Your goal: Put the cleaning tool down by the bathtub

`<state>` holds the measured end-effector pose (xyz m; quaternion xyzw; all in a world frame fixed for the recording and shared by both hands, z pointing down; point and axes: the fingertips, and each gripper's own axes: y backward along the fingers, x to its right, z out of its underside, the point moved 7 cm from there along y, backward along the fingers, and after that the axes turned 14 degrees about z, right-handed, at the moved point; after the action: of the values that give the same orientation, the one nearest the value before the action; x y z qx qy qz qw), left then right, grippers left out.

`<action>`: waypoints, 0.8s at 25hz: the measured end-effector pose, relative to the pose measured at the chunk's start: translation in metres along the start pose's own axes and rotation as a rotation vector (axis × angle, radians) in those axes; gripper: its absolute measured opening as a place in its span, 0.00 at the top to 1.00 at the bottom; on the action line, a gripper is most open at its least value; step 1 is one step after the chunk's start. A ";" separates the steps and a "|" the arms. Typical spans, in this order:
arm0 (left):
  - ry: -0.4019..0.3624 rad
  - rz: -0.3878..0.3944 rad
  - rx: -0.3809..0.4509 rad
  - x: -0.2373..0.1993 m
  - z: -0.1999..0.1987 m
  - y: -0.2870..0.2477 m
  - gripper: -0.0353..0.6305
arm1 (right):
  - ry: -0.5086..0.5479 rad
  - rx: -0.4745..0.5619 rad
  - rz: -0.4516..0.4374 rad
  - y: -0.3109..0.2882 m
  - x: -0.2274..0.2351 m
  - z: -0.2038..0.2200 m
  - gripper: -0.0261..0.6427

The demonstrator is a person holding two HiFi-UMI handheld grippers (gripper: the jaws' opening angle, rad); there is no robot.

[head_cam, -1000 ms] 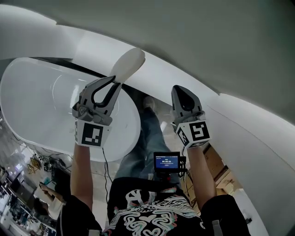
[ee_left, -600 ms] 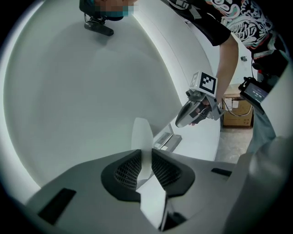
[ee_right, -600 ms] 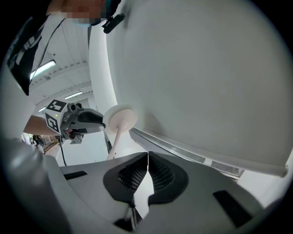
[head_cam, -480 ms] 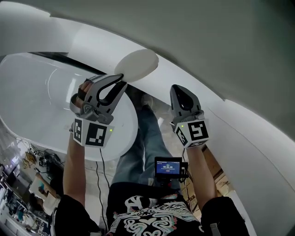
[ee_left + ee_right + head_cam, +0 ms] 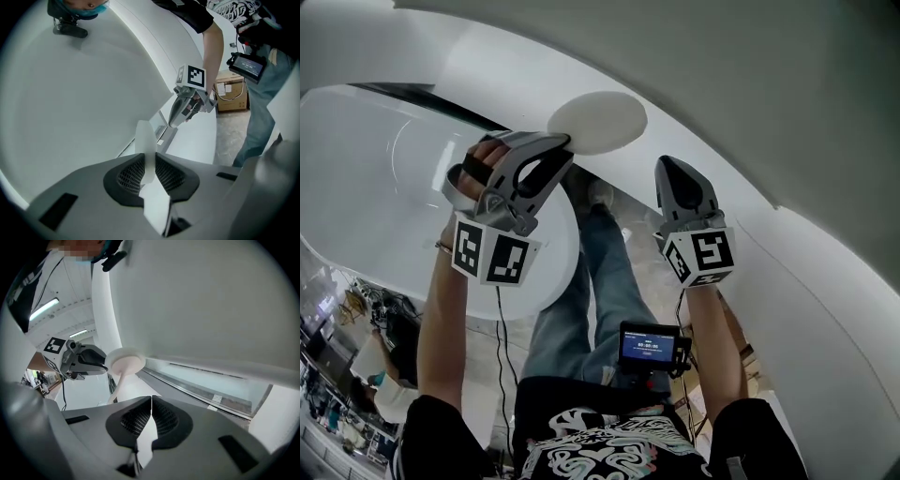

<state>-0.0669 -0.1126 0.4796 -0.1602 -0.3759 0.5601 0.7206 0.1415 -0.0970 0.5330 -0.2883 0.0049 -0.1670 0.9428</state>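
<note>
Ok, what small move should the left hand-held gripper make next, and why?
Probably lower the left hand-held gripper beside the bathtub: its jaws clamp the cleaning tool, whose round head is not set down yet.

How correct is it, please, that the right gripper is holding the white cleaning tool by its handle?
Not quite: it is the left gripper that is holding the white cleaning tool by its handle, as the left gripper view shows.

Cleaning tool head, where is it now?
Head view, upper centre: the cleaning tool's round white head sticks out past the left gripper, by the white ledge beside the bathtub.
</note>
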 end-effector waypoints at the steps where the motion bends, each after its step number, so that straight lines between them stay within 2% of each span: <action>1: -0.010 0.002 -0.004 0.003 0.002 -0.005 0.83 | 0.003 -0.004 0.001 -0.001 0.001 0.005 0.92; 5: -0.037 0.022 -0.022 0.009 0.018 -0.022 0.83 | 0.015 -0.021 -0.010 -0.009 0.003 0.023 0.92; 11: -0.149 0.066 -0.099 0.014 0.042 -0.052 0.83 | -0.006 -0.061 -0.010 -0.023 0.012 0.050 0.92; 16: -0.176 0.097 -0.111 0.014 0.059 -0.065 0.83 | 0.006 -0.077 -0.008 -0.035 0.011 0.056 0.92; 20: -0.231 0.130 -0.149 0.018 0.074 -0.078 0.83 | 0.022 -0.086 -0.007 -0.050 0.012 0.056 0.92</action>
<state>-0.0648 -0.1354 0.5857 -0.1716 -0.4855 0.5909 0.6211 0.1433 -0.1093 0.6080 -0.3269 0.0214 -0.1729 0.9289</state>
